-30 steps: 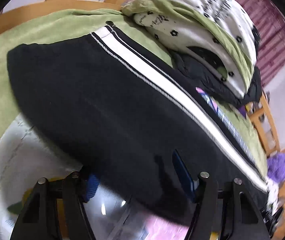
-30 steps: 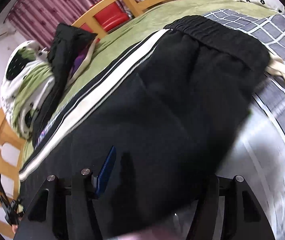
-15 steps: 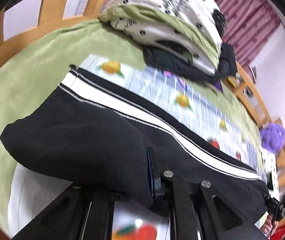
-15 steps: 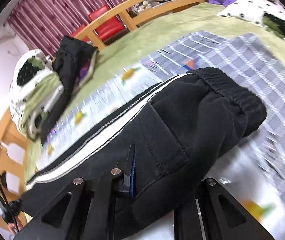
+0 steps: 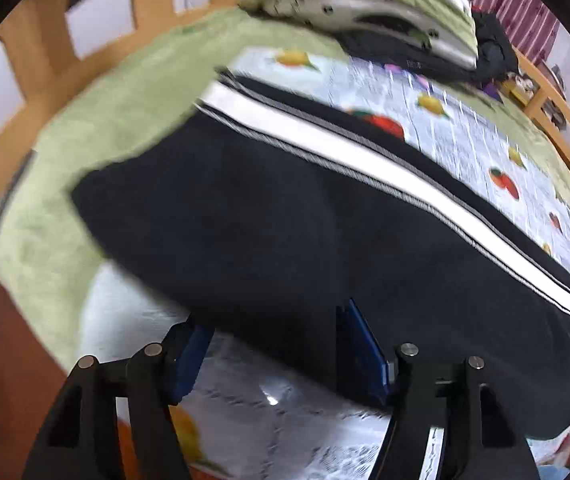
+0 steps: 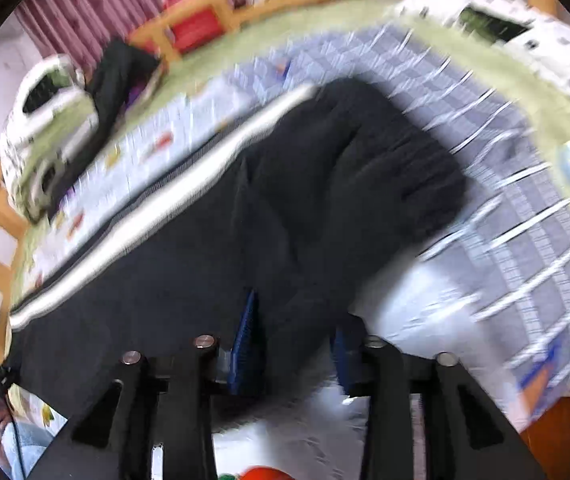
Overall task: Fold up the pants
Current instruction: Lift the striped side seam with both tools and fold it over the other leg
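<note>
At the far left of the left wrist view, a curved wooden bed frame (image 5: 41,60) with cut-out openings borders a fuzzy pale-green blanket (image 5: 97,128). On that blanket lies a white sheet printed with oranges and red fruit and a grey grid (image 5: 465,128), and across it stretches the pair of black pants with a white side stripe (image 5: 285,216), one end lying toward the frame and the rest running off to the lower right. The left gripper (image 5: 281,344) has its blue-padded fingers (image 5: 365,348) spread wide apart, one at the edge of the black fabric and the other pressed against it; nothing is pinched between them. Behind the pants, a heap of white bedding with black spots and green lining (image 5: 365,4) sits on dark clothing, with striped maroon curtains (image 5: 517,20) beyond. In the blurred right wrist view the same spotted bedding (image 6: 49,120) and a black garment (image 6: 121,76) lie at the left, the pants (image 6: 285,216) fill the middle with the bunched waistband end resting toward the right on the grid-patterned sheet (image 6: 525,248), and a white spotted pillow (image 6: 505,28) lies at the upper right. The right gripper (image 6: 293,340) has its fingers (image 6: 245,332) drawn fairly close, with a fold of the black cloth between them; whether they clamp it I cannot tell through the blur.
</note>
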